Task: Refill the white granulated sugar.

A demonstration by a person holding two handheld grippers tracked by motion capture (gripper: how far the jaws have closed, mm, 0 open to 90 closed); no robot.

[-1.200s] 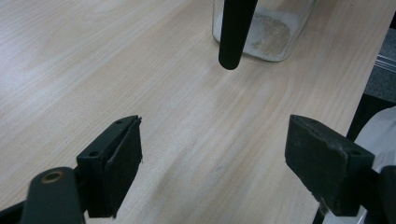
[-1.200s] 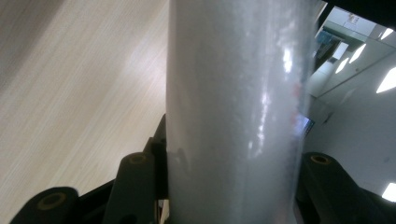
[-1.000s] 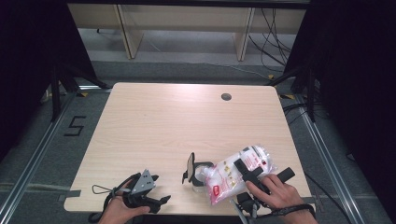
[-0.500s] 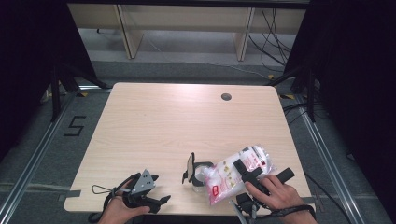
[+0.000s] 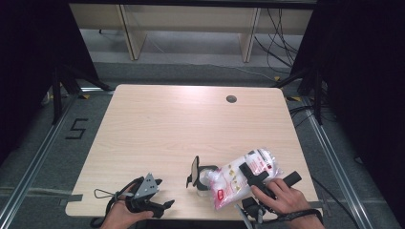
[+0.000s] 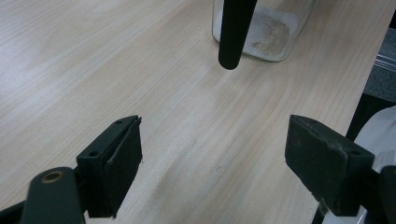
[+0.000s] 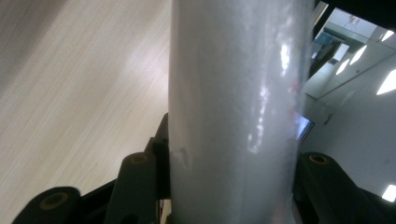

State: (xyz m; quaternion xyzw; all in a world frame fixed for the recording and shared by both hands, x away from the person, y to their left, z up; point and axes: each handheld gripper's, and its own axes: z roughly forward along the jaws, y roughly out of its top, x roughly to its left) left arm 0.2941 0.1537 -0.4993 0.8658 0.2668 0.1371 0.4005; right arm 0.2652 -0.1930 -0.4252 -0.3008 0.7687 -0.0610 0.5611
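The right hand-held gripper (image 5: 261, 177) pinches a clear plastic bag (image 5: 241, 176) of white powder with red print, tilted over a glass jar (image 5: 206, 178) near the surface's (image 5: 167, 124) front edge. The left hand-held gripper (image 6: 215, 163) is spread, holding nothing.

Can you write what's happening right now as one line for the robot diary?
right gripper: shut on plastic bag, tilted over glass jar | left gripper: open, holding nothing | jar: white powder at bottom

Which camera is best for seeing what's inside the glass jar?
The left gripper view: the glass jar sits close ahead, white powder on its bottom. In the high view the jar is tiny, half hidden by the bag. The right gripper view faces the bag.
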